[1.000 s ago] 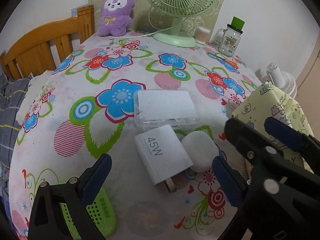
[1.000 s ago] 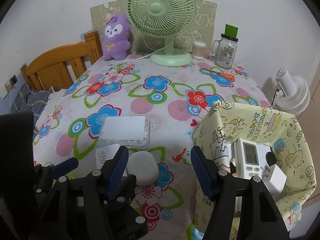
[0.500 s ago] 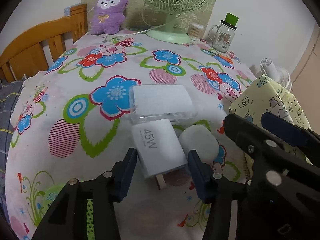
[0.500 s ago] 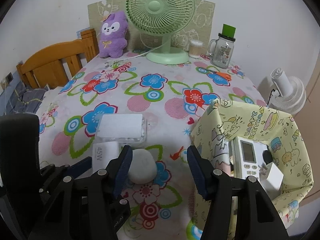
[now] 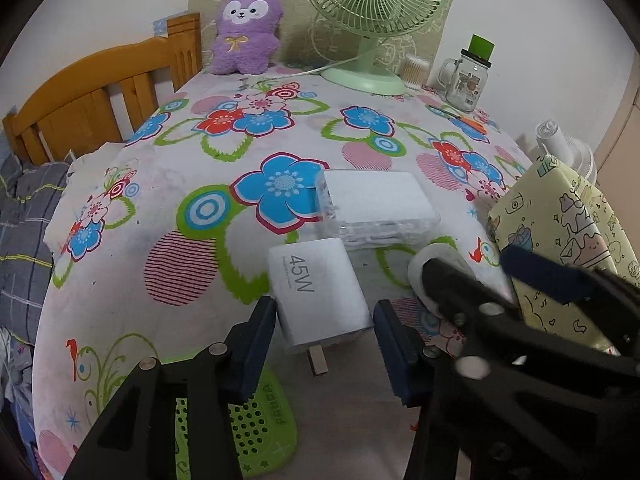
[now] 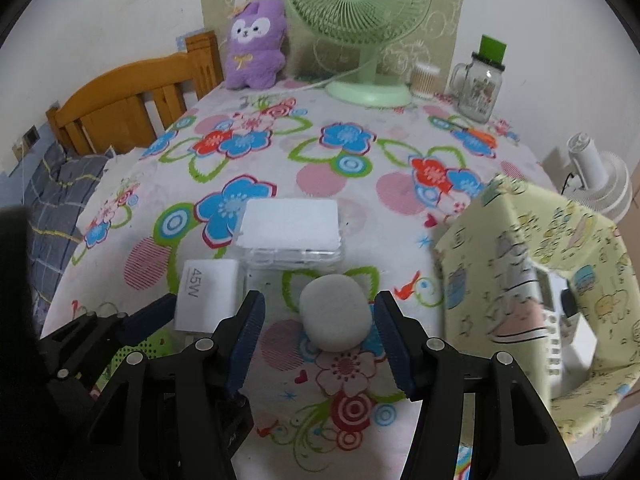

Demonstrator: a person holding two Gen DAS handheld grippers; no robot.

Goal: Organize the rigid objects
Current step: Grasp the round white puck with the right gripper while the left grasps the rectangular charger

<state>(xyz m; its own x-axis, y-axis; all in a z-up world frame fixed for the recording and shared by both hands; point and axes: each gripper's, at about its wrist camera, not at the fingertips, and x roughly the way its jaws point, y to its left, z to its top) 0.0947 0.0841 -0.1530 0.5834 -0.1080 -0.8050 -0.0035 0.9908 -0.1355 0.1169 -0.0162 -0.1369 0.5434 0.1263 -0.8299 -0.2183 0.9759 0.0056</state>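
Note:
A white 45W charger (image 5: 320,292) lies plug-end toward me on the flowered tablecloth (image 5: 180,292). My left gripper (image 5: 325,307) has its blue pads on either side of the charger's near half, a close fit with no clear squeeze. A white rounded case (image 6: 334,316) lies right of the charger (image 6: 210,296). My right gripper (image 6: 320,302) straddles the case, open, with a visible gap on the left side. A clear plastic box (image 6: 292,232) with a white insert sits just behind both. The right gripper's black frame hides most of the case in the left wrist view.
A yellow patterned fabric bin (image 6: 520,236) stands at the right with a white remote (image 6: 554,320) inside. A green perforated item (image 5: 248,428) lies under my left gripper. Far back stand a green fan (image 6: 360,12), purple plush (image 6: 256,44) and glass jar (image 6: 480,88). A wooden headboard (image 5: 88,104) is at the left.
My left gripper's jaws narrowed from wide apart and moved forward around the charger's near end. My right gripper came forward and down over the white case, slightly narrower.

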